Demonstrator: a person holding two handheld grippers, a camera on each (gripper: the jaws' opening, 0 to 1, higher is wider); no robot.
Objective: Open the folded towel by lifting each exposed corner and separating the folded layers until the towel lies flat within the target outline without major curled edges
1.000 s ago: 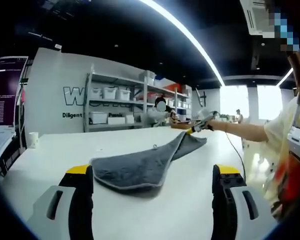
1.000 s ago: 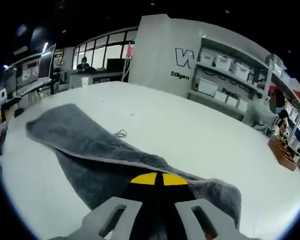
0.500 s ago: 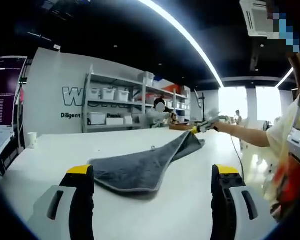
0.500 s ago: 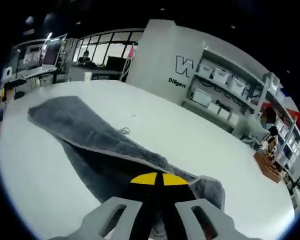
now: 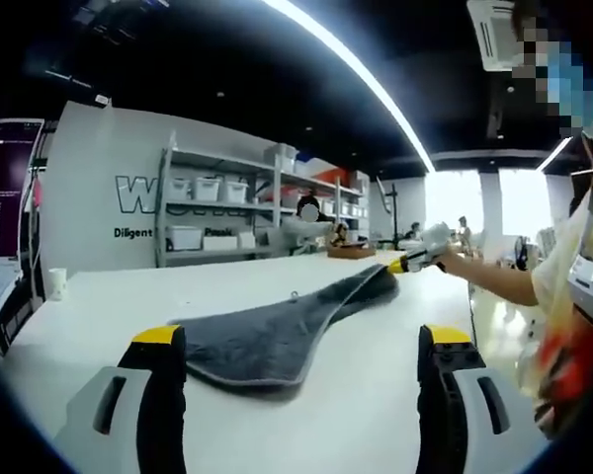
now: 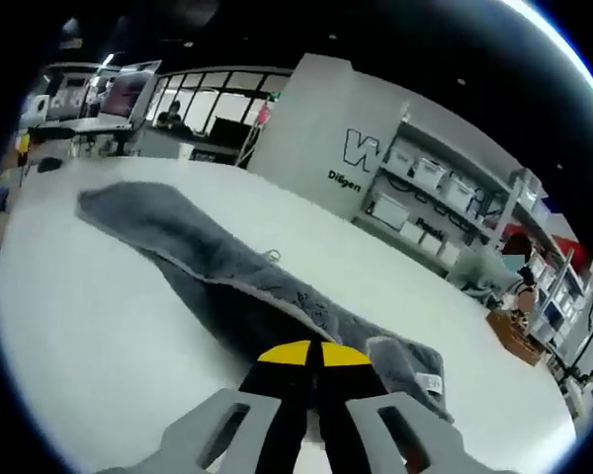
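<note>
Towel (image 6: 232,286) looks grey, stretched long, seemingly still folded.

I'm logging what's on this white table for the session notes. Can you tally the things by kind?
Grey towel: 1
White cup: 1
Grippers: 2, left open, right shut on the towel
Total: 4
</note>
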